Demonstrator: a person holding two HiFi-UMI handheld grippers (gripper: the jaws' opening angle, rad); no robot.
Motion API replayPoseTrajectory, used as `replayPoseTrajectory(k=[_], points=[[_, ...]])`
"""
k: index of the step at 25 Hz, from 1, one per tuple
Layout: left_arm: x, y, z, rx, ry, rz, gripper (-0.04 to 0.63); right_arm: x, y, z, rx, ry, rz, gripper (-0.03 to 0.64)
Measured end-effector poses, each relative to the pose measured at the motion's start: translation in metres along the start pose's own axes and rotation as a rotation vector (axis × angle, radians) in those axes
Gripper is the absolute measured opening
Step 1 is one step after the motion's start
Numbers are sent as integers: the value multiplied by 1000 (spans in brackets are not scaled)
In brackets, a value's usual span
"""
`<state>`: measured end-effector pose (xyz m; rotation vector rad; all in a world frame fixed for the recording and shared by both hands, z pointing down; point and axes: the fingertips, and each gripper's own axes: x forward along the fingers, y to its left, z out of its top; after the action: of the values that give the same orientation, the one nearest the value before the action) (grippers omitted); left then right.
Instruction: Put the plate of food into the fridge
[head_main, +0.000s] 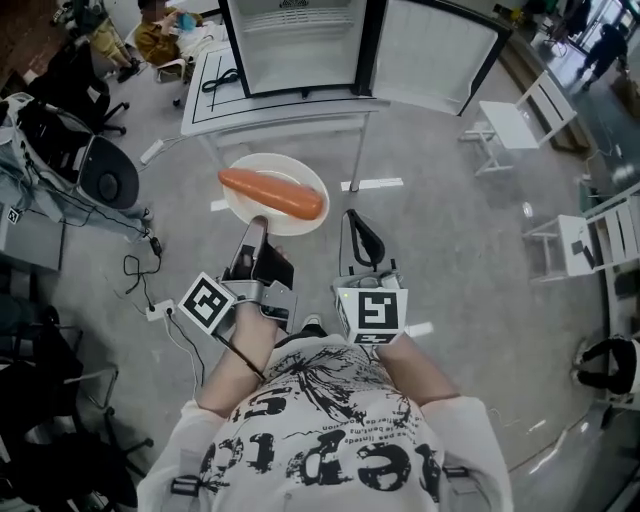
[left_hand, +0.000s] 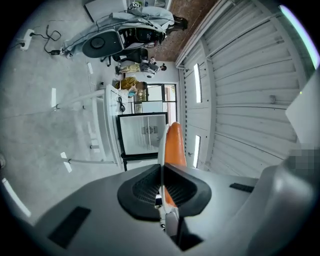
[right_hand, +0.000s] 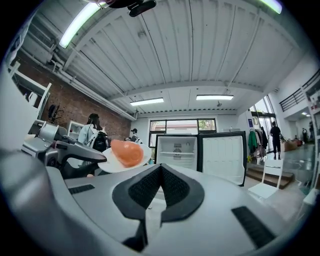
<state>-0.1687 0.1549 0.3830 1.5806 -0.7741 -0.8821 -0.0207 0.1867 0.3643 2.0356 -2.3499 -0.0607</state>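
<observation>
A white plate carries a long orange carrot and hangs in the air in front of me. My left gripper is shut on the plate's near rim. In the left gripper view the plate stands edge-on between the jaws of the left gripper, with the carrot beside it. My right gripper hovers just right of the plate, shut and empty; its jaws meet. The fridge stands open ahead on a low table, its door swung to the right. It also shows in the right gripper view as the fridge.
The fridge rests on a white table. White folding chairs stand to the right. An office chair and floor cables lie to the left. People sit far behind the table.
</observation>
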Motion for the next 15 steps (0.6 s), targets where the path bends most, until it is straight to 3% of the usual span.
replayPoseTrajectory(k=[7,15], points=[[67,5,51,1,24,-34,25,86,3,9,-9,-16,-13,0],[110,31,66,-41,18,8,25,139,-12,-1,-4,4,18,0]])
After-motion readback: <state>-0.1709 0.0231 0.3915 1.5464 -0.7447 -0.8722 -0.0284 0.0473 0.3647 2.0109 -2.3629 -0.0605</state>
